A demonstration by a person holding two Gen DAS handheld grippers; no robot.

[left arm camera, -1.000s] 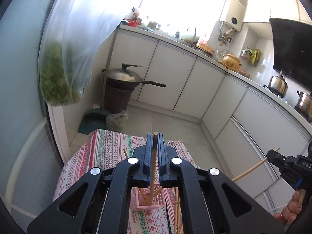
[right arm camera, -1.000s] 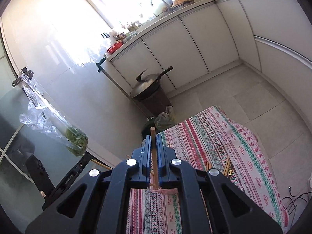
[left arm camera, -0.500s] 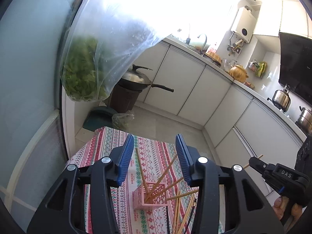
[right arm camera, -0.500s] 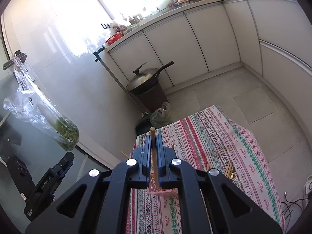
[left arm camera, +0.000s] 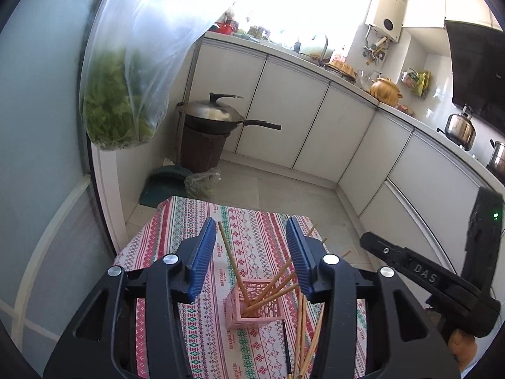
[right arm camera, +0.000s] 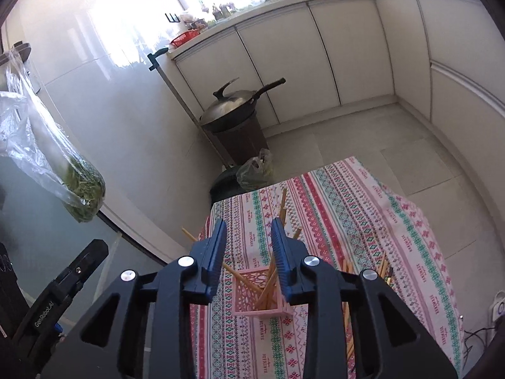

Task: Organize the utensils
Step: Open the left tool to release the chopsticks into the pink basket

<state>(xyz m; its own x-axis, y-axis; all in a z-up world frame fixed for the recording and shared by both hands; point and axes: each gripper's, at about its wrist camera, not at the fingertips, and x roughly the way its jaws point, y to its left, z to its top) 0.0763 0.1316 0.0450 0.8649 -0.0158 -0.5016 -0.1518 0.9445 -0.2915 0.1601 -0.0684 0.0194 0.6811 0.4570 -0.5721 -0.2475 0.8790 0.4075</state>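
A pink lattice utensil basket (left arm camera: pixel 255 303) stands on the patterned tablecloth (left arm camera: pixel 252 221) and holds several wooden chopsticks (left arm camera: pixel 229 254) leaning outward. It also shows in the right wrist view (right arm camera: pixel 258 293). More loose chopsticks (left arm camera: pixel 304 341) lie on the cloth to the basket's right, and they also show in the right wrist view (right arm camera: pixel 348 312). My left gripper (left arm camera: pixel 252 237) is open and empty above the basket. My right gripper (right arm camera: pixel 249 237) is open and empty above the basket; its body shows in the left wrist view (left arm camera: pixel 419 274).
A covered wok (left arm camera: pixel 217 115) sits on a brown bin by the white cabinets. A plastic bag of greens (left arm camera: pixel 123 94) hangs at the left beside the glass door. A green bag (right arm camera: pixel 255 172) lies on the floor past the table's far edge.
Both grippers have opened and let go of their chopsticks, which now stand in the pink basket. The left opened first, the right within the last half second. Both rose slightly.
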